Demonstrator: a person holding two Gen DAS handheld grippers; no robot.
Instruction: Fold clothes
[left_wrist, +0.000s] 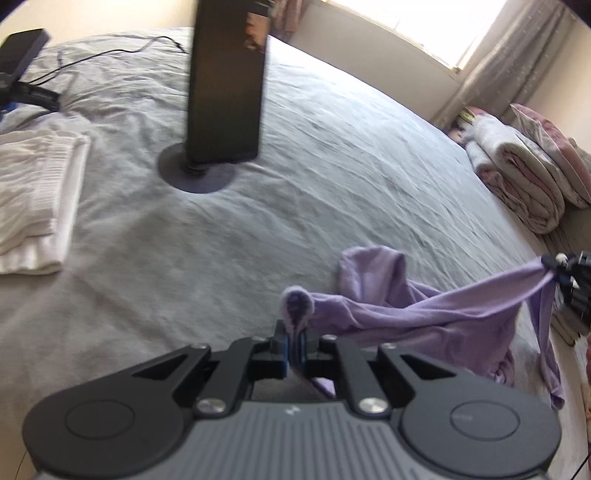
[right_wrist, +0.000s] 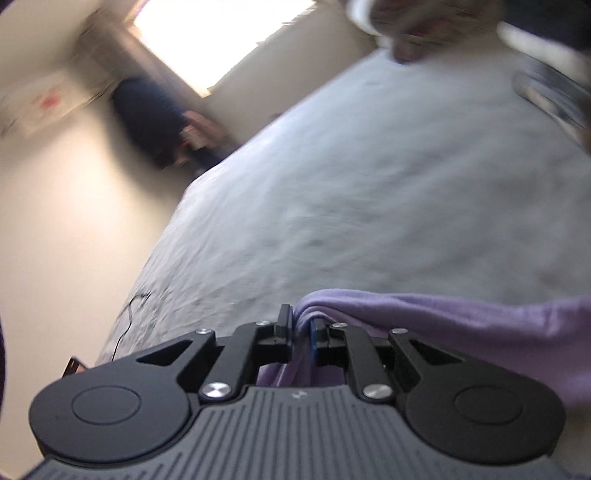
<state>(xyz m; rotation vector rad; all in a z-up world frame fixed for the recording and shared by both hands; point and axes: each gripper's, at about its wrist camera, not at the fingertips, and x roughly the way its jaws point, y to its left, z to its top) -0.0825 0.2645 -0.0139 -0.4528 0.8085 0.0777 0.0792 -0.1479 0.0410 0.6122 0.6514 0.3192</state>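
Grey bed (left_wrist: 332, 166) fills both views; white towel (left_wrist: 37, 199) lies folded at its left side; purple garment (left_wrist: 424, 314) hangs stretched above the bed, gripped at one end by left gripper (left_wrist: 294, 345), jaws clamped narrow, at the other by right gripper (right_wrist: 301, 332), jaws likewise.

No text, label or number can be read anywhere.

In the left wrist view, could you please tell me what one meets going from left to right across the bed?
Folded white garment → black stand on its round base → purple garment, pinched in the left gripper → right gripper holding its other end → folded pink bedding.
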